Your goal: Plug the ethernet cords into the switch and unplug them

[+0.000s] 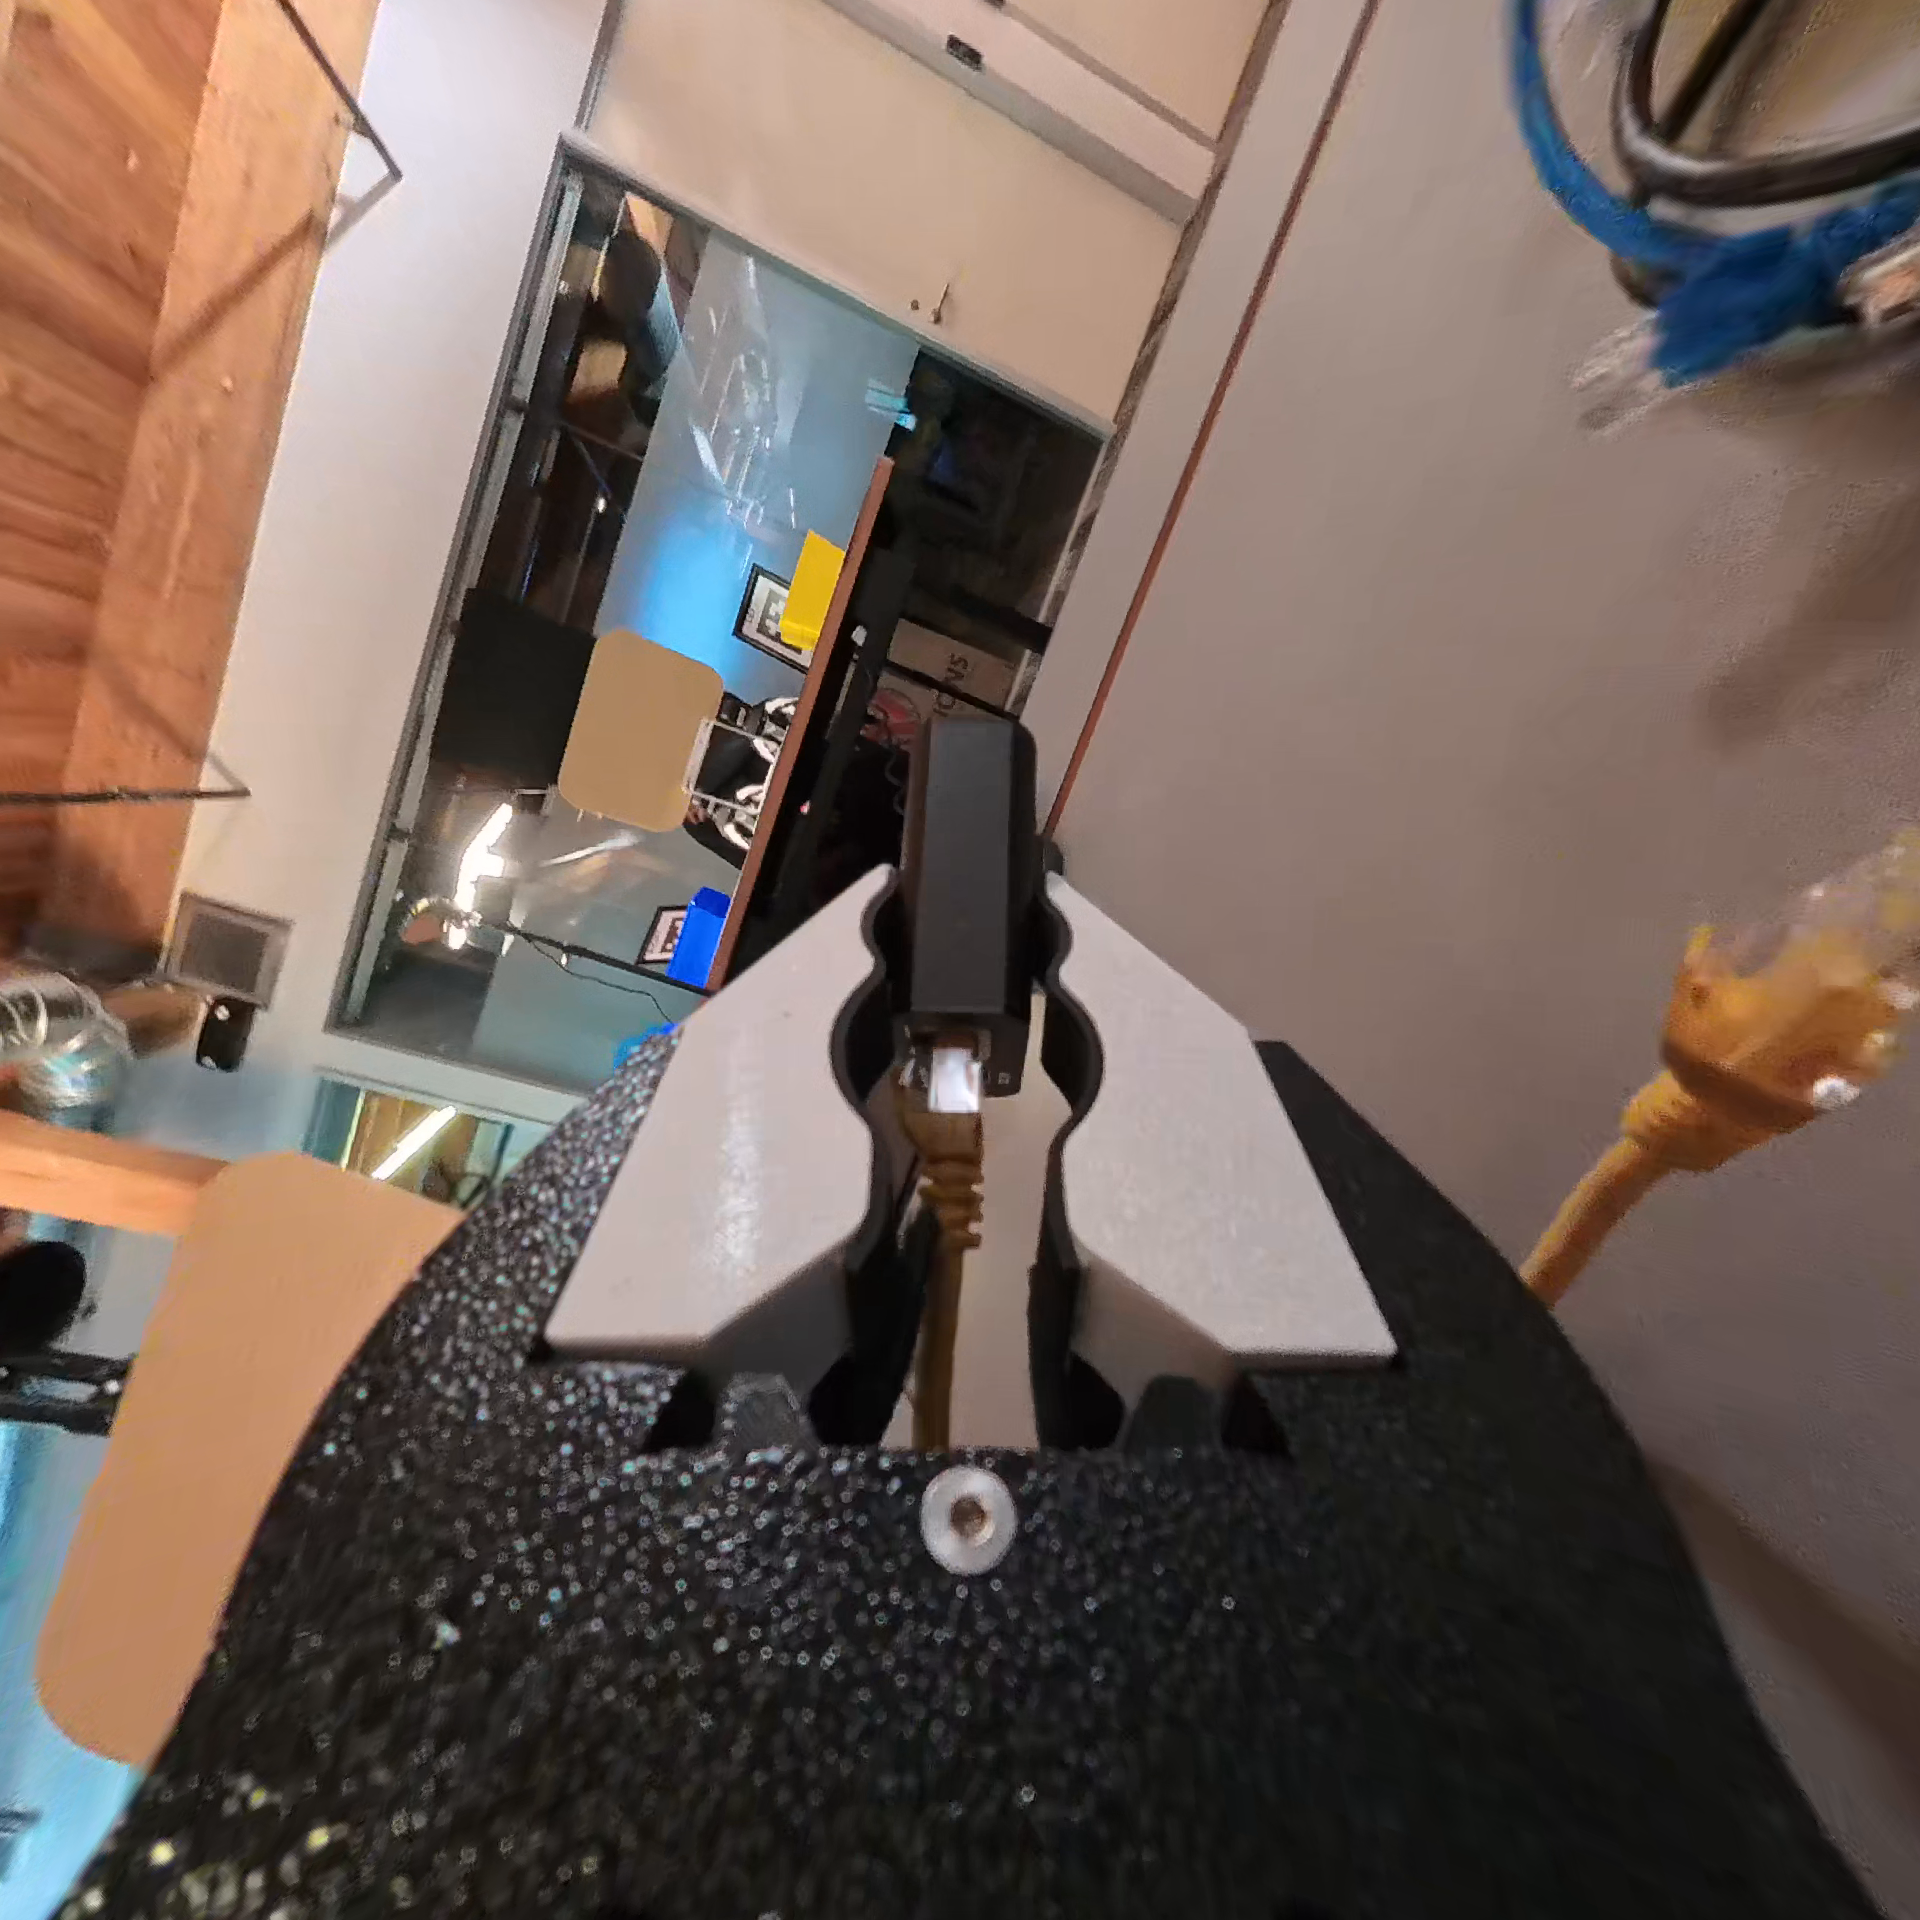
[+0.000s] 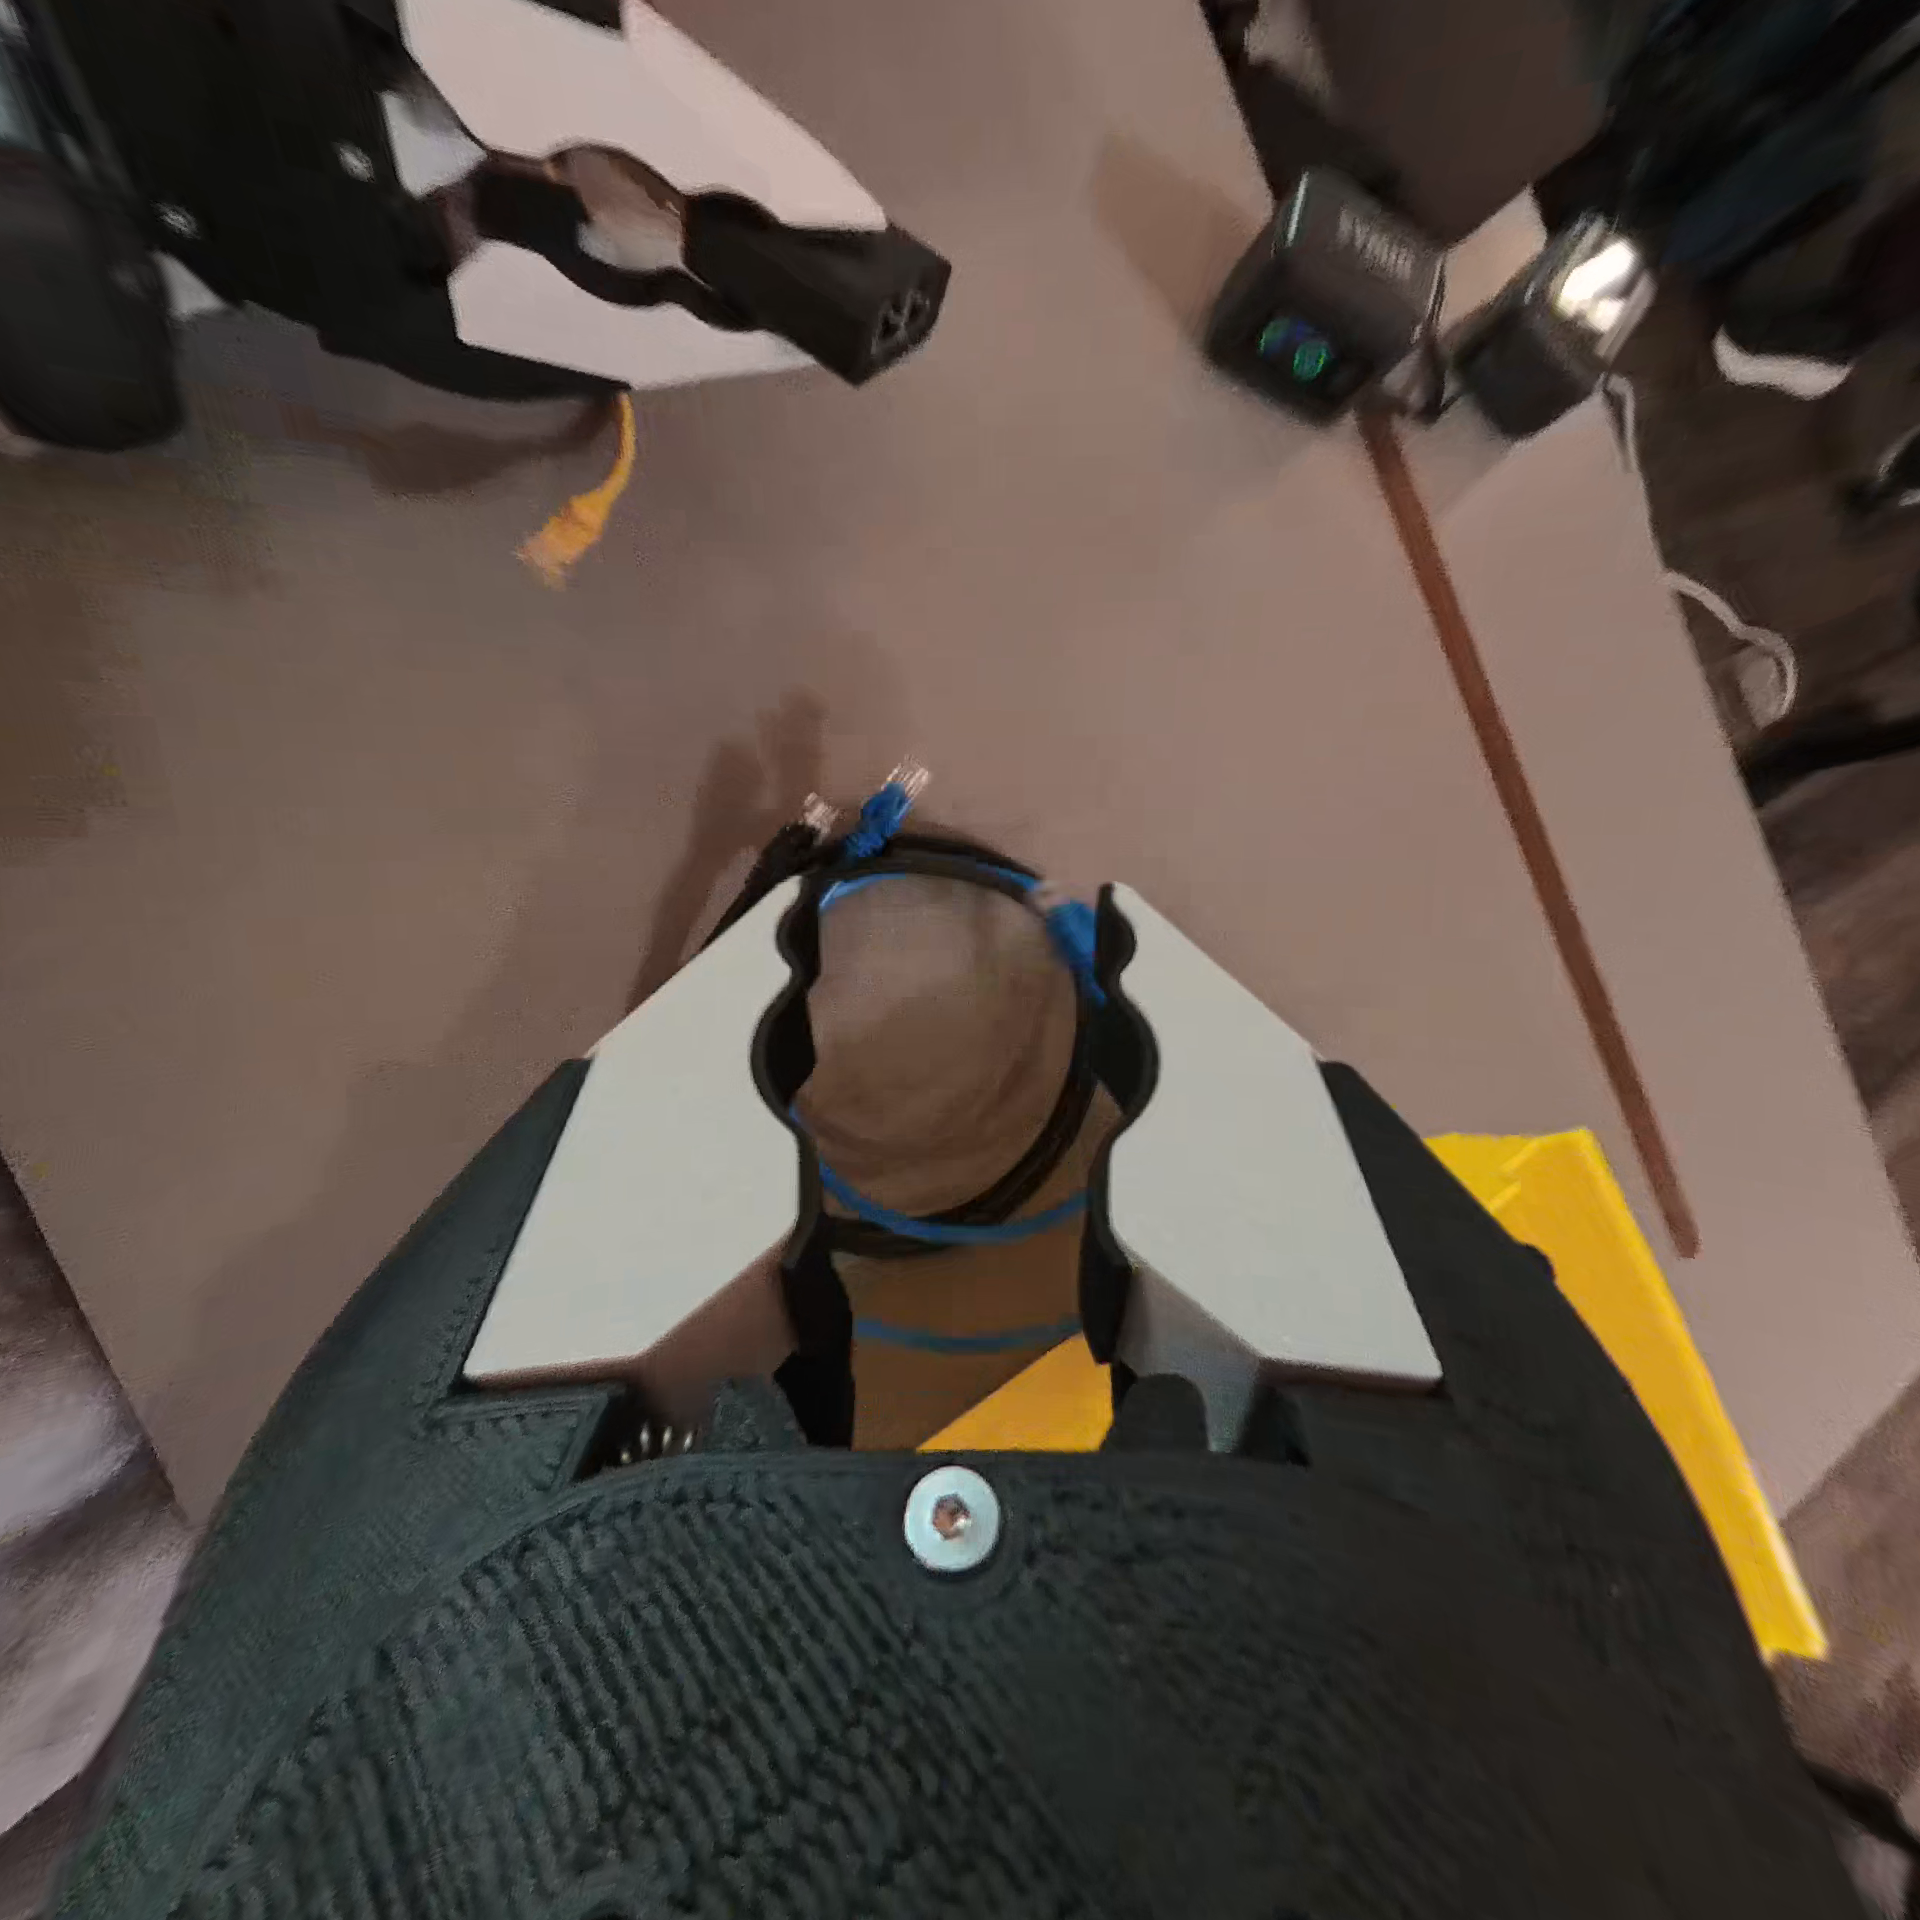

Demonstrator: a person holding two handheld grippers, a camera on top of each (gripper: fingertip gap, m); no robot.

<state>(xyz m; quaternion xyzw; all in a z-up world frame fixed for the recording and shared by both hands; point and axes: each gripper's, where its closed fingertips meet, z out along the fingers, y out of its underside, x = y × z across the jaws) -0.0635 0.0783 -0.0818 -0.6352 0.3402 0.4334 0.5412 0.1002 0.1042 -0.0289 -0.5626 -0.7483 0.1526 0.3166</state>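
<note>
My left gripper (image 1: 968, 904) is shut on a small black switch (image 1: 971, 810) and holds it off the grey table (image 1: 1507, 623). A yellow ethernet cord (image 1: 951, 1174) is plugged into the switch's near end and runs back between the fingers. Its other yellow plug (image 1: 1787, 997) lies loose on the table to the right. In the right wrist view the left gripper with the switch (image 2: 831, 281) is at the top left, with the yellow plug (image 2: 577, 525) below it. My right gripper (image 2: 956, 904) is open and empty above a coil of blue cord (image 2: 935, 1226) and black cord (image 2: 935, 847).
A yellow flat object (image 2: 1621, 1351) lies at the table's near right corner. Black camera-like devices (image 2: 1320, 301) stand past the table's brown edge strip (image 2: 1507, 779). The cord coil (image 1: 1714, 281) shows at the top right of the left wrist view. Across from one pair of fingers to the other is roughly 20 centimeters.
</note>
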